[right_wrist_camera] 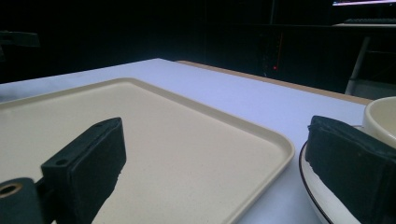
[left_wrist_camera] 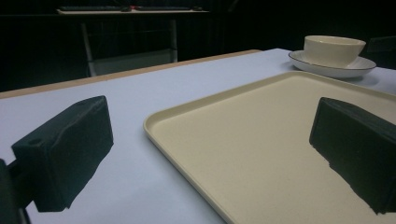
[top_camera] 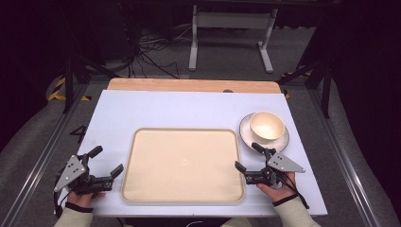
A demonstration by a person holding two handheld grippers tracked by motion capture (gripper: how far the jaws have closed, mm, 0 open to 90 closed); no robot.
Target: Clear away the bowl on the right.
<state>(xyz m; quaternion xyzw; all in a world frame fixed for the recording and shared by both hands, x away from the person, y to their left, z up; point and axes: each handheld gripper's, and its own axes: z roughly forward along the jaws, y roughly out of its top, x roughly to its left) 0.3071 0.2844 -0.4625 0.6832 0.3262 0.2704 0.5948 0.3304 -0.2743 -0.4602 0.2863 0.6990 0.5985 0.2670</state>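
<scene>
On the pale blue table (top_camera: 189, 106) lies a cream tray (top_camera: 183, 164), its long side toward the person, and nothing rests on it. Just beyond the tray's far right corner stands a cream bowl (top_camera: 267, 125) on a white saucer (top_camera: 283, 139) with a thin dark rim; bowl and saucer sit close to the tray but do not touch it.

At the tray's left edge the left gripper (top_camera: 107, 161) hovers with its 2 jaws spread wide and nothing between them; from the left gripper view 1 jaw hangs over bare table and the other over the tray, cut off at the frame's right edge. The right gripper (top_camera: 249, 156) stands at the tray's right edge, near the saucer, its jaws likewise wide apart and holding nothing. In the right gripper view its right jaw covers part of the saucer (right_wrist_camera: 313, 186), and the bowl (right_wrist_camera: 380, 119) is cropped at the frame's edge. Whether that jaw touches the saucer cannot be told. Beyond the table the room is dark; only a white frame's legs (top_camera: 193, 42) and some floor cables (top_camera: 151, 52) can be made out.
</scene>
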